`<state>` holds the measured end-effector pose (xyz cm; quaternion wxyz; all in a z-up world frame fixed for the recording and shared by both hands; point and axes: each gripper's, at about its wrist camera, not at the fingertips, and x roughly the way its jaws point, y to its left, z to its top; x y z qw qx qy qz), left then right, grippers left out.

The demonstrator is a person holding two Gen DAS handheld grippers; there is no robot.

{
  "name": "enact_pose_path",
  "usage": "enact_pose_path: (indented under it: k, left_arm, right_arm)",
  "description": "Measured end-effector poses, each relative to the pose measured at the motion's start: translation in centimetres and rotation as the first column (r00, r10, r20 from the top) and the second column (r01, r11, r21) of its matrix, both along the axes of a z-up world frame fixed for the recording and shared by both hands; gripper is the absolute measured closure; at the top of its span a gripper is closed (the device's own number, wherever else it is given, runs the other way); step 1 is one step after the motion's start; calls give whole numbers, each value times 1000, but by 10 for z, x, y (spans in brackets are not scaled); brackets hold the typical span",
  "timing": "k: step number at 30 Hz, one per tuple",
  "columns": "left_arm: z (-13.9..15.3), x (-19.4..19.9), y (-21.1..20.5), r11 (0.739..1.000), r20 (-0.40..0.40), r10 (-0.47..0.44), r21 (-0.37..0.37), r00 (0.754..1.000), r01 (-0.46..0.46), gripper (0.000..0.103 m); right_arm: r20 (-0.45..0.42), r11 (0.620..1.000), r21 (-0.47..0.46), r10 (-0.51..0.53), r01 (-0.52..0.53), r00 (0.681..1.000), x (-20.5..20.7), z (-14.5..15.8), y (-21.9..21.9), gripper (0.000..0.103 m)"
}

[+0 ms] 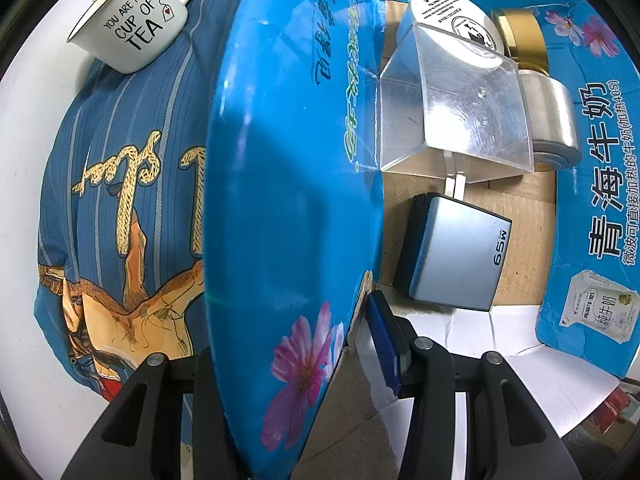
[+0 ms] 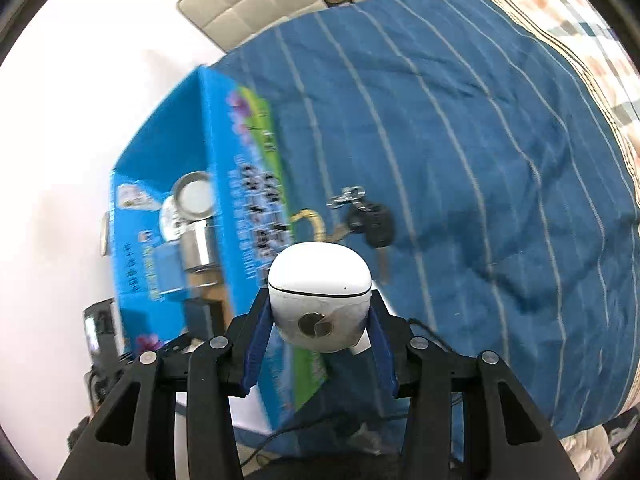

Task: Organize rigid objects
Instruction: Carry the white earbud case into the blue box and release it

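Between the blue pads of my right hand-held gripper [image 2: 320,320] sits a white earbud case [image 2: 320,296], clamped at both sides above the bed [image 2: 480,140], car key [image 2: 370,222] beyond. My left hand-held gripper [image 1: 288,360] pinches the blue box [image 1: 288,160] wall; inside lie a charger [image 1: 452,252], clear lid [image 1: 456,96] and jars [image 1: 548,116].

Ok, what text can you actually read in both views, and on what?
"YOU ARE MY CUP OF TEA": white mug.
"65W": grey charger in the box.
"青海牛奶": blue box flap; its smaller print is too small to read.
White round tin label: too small.
Right wrist view: box print blurred.
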<state>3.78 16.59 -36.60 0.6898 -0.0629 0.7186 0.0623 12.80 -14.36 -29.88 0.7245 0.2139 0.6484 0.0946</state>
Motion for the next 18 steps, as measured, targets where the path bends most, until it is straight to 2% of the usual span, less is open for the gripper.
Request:
enact_pose_path:
  k: [11,18]
  left_arm:
    - [0,1,1,1000,1,-2,-1,1000,2,60]
    - [-1,2,1,1000,0,-4,-6,1000,4,60]
  right_arm:
    - [57,995,49,84,-87,995,5,39,45,54]
    - [54,986,85,136,-141,989,15,40,75,54]
